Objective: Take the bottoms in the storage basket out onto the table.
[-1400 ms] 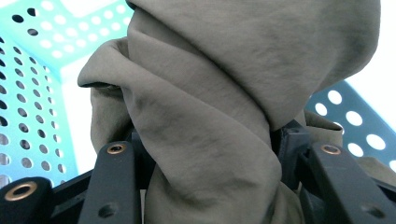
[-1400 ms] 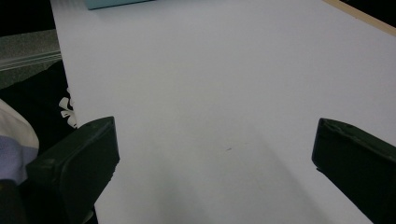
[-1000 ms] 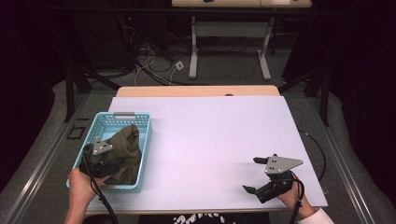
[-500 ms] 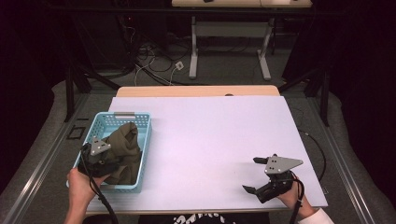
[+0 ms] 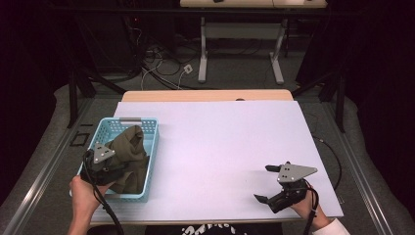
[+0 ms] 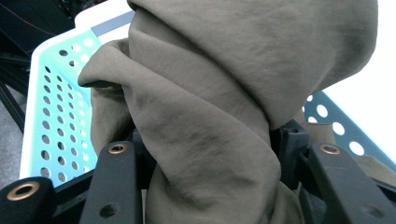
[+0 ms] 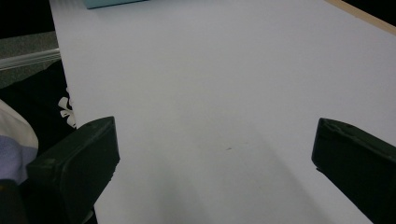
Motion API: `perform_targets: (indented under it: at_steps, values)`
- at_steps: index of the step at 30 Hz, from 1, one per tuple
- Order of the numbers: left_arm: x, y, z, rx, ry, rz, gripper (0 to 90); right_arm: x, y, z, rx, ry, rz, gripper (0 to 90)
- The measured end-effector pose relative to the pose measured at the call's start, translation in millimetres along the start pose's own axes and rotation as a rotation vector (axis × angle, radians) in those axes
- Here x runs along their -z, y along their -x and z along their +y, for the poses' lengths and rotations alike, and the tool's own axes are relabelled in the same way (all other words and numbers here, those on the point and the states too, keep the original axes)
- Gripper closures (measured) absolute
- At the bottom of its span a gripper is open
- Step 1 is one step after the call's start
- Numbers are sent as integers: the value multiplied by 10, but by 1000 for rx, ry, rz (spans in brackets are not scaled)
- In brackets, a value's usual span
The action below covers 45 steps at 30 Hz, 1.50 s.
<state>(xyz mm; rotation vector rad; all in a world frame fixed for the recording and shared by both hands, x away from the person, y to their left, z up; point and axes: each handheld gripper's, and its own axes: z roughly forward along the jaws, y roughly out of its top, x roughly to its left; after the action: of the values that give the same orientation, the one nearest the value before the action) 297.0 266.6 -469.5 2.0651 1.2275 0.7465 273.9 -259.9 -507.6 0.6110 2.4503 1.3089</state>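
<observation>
An olive-green cloth (image 5: 128, 152) is bunched in a light blue perforated basket (image 5: 147, 128) at the table's left. My left gripper (image 5: 113, 169) sits at the basket's near end, shut on a thick fold of the cloth (image 6: 210, 140), which fills the space between its black jaws. My right gripper (image 5: 266, 183) rests low over the white table top at the near right, open wide, with bare table between its jaws (image 7: 215, 154).
The white table top (image 5: 215, 142) spreads between the basket and the right gripper. A wooden edge (image 5: 205, 95) runs along the far side. Beyond it are table legs and cables on the floor. The basket's corner (image 7: 112, 3) shows far off in the right gripper view.
</observation>
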Motion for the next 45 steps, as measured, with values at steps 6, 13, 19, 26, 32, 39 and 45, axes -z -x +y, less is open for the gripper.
perform_targets:
  at_steps: [6, 13, 19, 26, 32, 39, 45]
  values:
    - [15, 2, 22, -1, 18, 12, 491, 0, -2, 1, 0, 0, -2, 5]
    - [28, -6, 50, 2, 33, 27, 490, 3, 0, 1, 0, -1, -4, 5]
    - [41, -11, 70, 2, 56, 43, 490, 1, -1, 1, 0, -1, -5, 5]
    - [46, -36, 95, 12, 76, 55, 490, -2, -2, 1, 0, -2, -5, 6]
    - [58, -54, 124, 17, 95, 65, 491, -4, -2, 1, 0, -3, -6, 6]
    - [71, -74, 158, 28, 115, 76, 491, -6, 1, 0, -1, -5, -6, 6]
    - [96, -99, 205, 33, 140, 89, 491, -6, 1, 0, -2, -5, -6, 7]
